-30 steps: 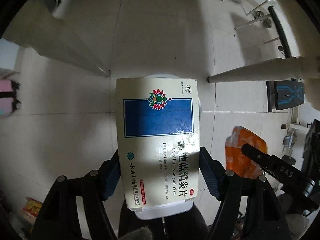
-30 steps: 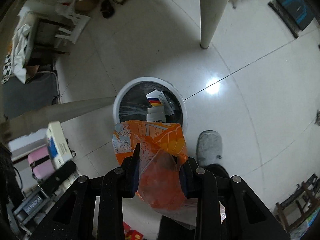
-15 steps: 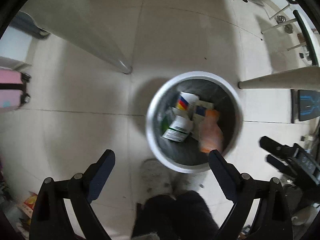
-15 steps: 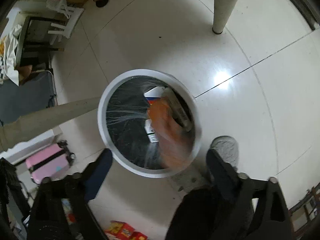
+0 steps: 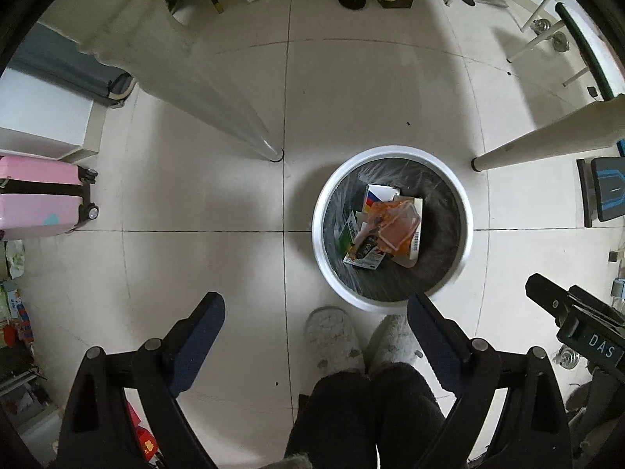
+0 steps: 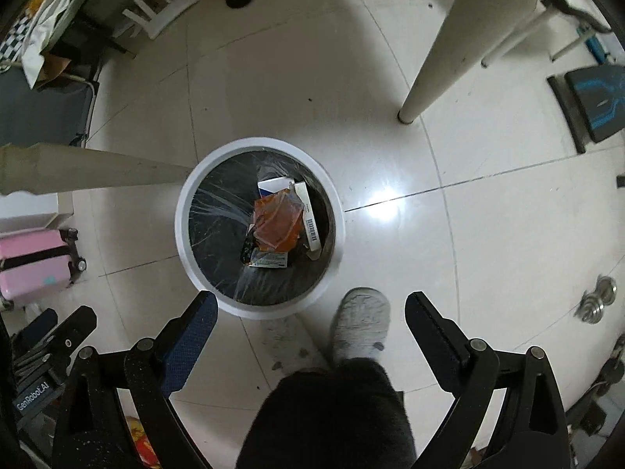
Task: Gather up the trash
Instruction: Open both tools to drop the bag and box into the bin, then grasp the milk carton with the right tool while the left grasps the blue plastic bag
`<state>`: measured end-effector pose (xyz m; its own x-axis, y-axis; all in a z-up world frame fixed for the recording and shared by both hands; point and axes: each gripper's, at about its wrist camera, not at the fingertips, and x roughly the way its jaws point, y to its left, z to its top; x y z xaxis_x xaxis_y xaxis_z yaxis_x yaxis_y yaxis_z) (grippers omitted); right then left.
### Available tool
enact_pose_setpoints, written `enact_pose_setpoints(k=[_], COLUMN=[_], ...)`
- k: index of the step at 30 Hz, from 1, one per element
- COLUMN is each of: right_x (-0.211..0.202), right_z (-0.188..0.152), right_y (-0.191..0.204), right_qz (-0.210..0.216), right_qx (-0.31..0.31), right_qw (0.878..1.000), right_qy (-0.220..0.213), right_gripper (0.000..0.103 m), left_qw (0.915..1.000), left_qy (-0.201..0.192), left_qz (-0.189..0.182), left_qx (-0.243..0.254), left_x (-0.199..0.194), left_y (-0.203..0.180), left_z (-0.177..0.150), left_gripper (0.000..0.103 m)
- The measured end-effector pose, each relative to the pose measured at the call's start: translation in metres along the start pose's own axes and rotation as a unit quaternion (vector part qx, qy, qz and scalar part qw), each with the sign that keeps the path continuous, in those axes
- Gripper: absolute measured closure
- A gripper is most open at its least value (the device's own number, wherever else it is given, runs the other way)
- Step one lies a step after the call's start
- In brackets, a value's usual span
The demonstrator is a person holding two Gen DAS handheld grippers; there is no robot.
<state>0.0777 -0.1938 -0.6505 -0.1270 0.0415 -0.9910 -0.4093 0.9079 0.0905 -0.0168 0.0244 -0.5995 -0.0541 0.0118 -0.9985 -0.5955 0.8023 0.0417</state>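
A round white bin (image 5: 391, 303) with a black liner stands on the tiled floor; it also shows in the right wrist view (image 6: 258, 310). Inside lie an orange plastic wrapper (image 5: 394, 226) (image 6: 278, 222) on top of several small cardboard boxes (image 5: 362, 256) (image 6: 310, 217). My left gripper (image 5: 315, 326) is open and empty, high above the floor, near the bin's near-left side. My right gripper (image 6: 310, 322) is open and empty, above the bin's near edge. The right gripper's body (image 5: 574, 322) shows at the right of the left wrist view.
Two white table legs (image 5: 218, 109) (image 5: 547, 142) stand beside the bin. A pink suitcase (image 5: 39, 197) is at the left. The person's slippered feet (image 5: 336, 338) are just in front of the bin. Clutter, chairs and boxes line the far wall.
Both grippers opened: the left let go of a white and blue medicine box, the right the orange wrapper. Both fell into the bin. The grippers then drew back and higher.
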Motion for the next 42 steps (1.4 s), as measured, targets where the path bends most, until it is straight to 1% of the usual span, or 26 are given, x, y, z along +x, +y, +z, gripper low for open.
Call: enact_pose_setpoints(k=[3, 7, 14, 22, 25, 27, 28, 30, 33, 35, 37, 40, 42], right_x=[-0.026, -0.065, -0.141, -0.255, -0.301, -0.327, -0.341, -0.361, -0.398, -0.415, -0.426, -0.444, -0.453], right_z=[-0.006, -0.018, -0.046, -0.075, -0.079, -0.076, -0.071, -0.06, -0.027, 0.001, 0.033, 0.09, 0.136], right_y=[0.004, 0.01, 0.026, 0.04, 0.041, 0.04, 0.038, 0.035, 0.02, 0.009, -0.001, -0.018, -0.032], right_qz=[-0.005, -0.005, 0.003, 0.021, 0.035, 0.048, 0.055, 0.056, 0.064, 0.06, 0.055, 0.054, 0.056], right_qx=[-0.012, -0.03, -0.053, -0.054, -0.039, -0.023, -0.016, -0.005, 0.022, 0.032, 0.038, 0.053, 0.065], right_qw=[1.0, 0.999, 0.998, 0.998, 0.998, 0.997, 0.996, 0.995, 0.993, 0.991, 0.99, 0.988, 0.985], right_qy=[-0.008, -0.012, -0.015, -0.035, -0.046, -0.056, -0.064, -0.079, -0.1, -0.113, -0.121, -0.138, -0.147], right_gripper=[0.005, 0.005, 0.005, 0.005, 0.005, 0.005, 0.005, 0.005, 0.005, 0.005, 0.005, 0.005, 0.005], left_qw=[1.0, 0.9999, 0.9994, 0.9982, 0.997, 0.9958, 0.9953, 0.9939, 0.9922, 0.9915, 0.9911, 0.9906, 0.9901], left_qy=[-0.003, -0.01, -0.025, -0.052, -0.072, -0.088, -0.094, -0.109, -0.124, -0.129, -0.131, -0.133, -0.133], left_qz=[-0.004, -0.009, -0.02, -0.028, -0.026, -0.022, -0.02, -0.009, 0.007, 0.012, 0.012, 0.014, 0.014], left_qx=[-0.003, -0.006, -0.011, -0.013, -0.013, -0.013, -0.013, -0.014, -0.013, -0.015, -0.019, -0.029, -0.041], left_x=[-0.018, -0.052, -0.124, -0.208, -0.238, -0.255, -0.26, -0.272, -0.285, -0.292, -0.298, -0.306, -0.31], left_y=[-0.001, 0.002, 0.008, 0.021, 0.022, 0.02, 0.02, 0.016, 0.01, 0.006, -0.001, -0.013, -0.023], left_z=[-0.006, -0.018, -0.039, -0.053, -0.05, -0.042, -0.037, -0.021, 0.004, 0.026, 0.05, 0.096, 0.133], left_gripper=[0.008, 0.008, 0.008, 0.008, 0.008, 0.008, 0.008, 0.008, 0.008, 0.008, 0.008, 0.008, 0.008])
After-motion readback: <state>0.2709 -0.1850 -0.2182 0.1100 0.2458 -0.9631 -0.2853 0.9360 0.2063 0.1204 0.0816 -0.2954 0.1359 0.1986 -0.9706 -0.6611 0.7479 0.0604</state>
